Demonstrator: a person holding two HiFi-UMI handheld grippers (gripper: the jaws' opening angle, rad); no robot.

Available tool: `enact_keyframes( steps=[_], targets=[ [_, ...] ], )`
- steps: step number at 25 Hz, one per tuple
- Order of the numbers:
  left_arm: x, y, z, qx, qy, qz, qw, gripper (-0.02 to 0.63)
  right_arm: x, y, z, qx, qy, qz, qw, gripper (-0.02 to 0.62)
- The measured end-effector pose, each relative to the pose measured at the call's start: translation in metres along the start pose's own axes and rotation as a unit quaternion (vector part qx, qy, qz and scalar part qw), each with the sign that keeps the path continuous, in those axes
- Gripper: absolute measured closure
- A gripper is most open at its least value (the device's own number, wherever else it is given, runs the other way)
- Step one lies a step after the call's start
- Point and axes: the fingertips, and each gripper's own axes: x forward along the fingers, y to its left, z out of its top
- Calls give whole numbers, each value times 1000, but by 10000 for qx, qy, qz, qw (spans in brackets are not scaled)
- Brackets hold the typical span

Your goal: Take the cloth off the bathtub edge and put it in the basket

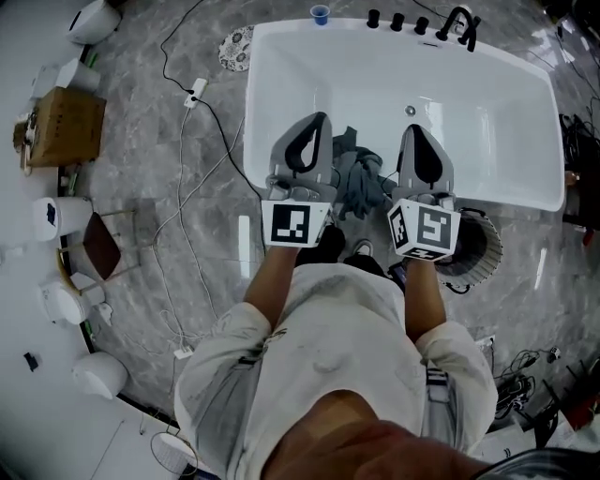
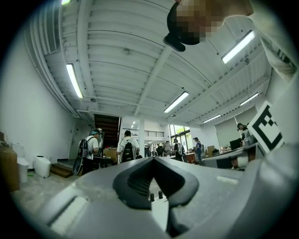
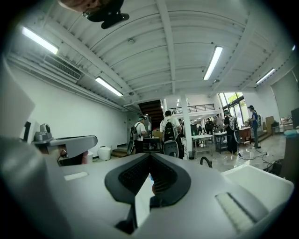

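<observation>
Nearest the head camera: person's white shirt and both forearms, reaching toward the far side.

Left gripper: held over the near wall of the bathtub, pointing roughly level. Its own view shows the fingers pressed together at the tips, nothing between them.

Right gripper: held beside the left one, to its right, also over the near tub wall and pointing level. Fingers pressed together, nothing pinched.

Cloth: grey, bunched, draped on the near edge of the bathtub, between the two grippers. Neither gripper has hold of it; contact with the gripper bodies cannot be judged from above.

Basket: on the floor just near-side of the tub, to the right of the right gripper; ribbed wall, partly hidden behind that gripper's marker cube.

Surroundings: black taps and a blue cup on the far tub rim; cables across the grey marbled floor at left; cardboard box at far left.
</observation>
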Motion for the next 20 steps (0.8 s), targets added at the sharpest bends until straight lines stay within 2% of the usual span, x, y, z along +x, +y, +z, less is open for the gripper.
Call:
enact_keyframes(
  steps=[6, 9, 14, 20],
  targets=[
    [4, 13, -45, -54, 273, 32, 9996, 606, 12, 3, -53, -49, 511, 34, 9987, 592],
    [3, 19, -77, -147, 506, 62, 9986, 606, 14, 4, -93, -60, 893, 109, 9959, 592],
    [-7, 10, -132, -275, 805, 38, 9964, 606, 2, 2, -185, 103, 1731, 124, 9848, 592],
    [-23, 4, -181, -342, 1138, -39, 9929, 606, -8, 23, -275, 213, 2496, 326, 9676, 592]
  ],
)
